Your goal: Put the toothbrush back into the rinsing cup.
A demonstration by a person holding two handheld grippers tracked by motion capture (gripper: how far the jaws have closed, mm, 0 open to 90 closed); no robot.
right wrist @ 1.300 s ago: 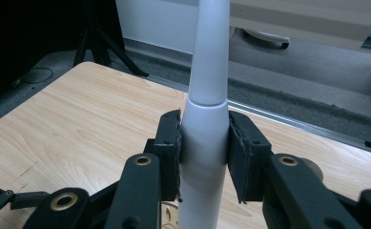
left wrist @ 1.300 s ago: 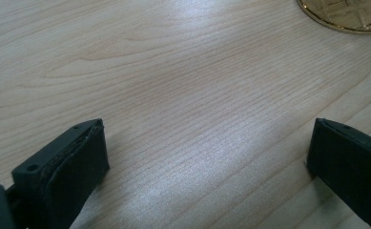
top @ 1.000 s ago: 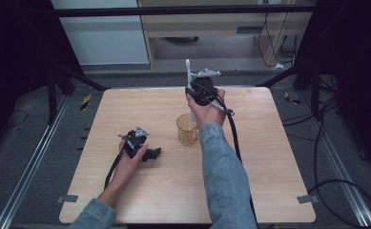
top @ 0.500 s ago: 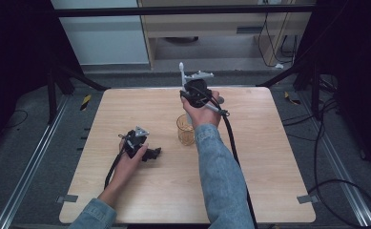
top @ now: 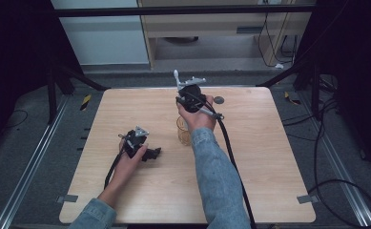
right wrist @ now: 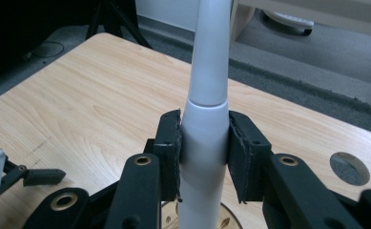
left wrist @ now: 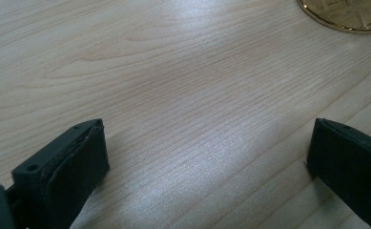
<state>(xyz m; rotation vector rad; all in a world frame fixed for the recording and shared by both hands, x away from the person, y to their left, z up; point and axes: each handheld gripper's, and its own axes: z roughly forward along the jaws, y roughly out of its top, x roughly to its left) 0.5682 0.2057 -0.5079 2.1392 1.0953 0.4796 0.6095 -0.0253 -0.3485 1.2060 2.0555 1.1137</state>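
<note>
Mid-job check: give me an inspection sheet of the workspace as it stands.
Surface: wooden table, round hole near far edge.
Job's things: white electric toothbrush, upright; amber glass cup on the table.
Clutter: nothing seen.
Grippers: right gripper shut on the toothbrush above the cup; left gripper open, low over bare wood.
Cables: black cable trails from the right gripper.
Surroundings: dark floor, loose cords, cabinet behind.

The white handle (right wrist: pixel 205 119) ran past the right gripper view's top edge. The person's right hand (top: pixel 196 114) partly hid the amber glass (top: pixel 183 132); its base was cut off.
</note>
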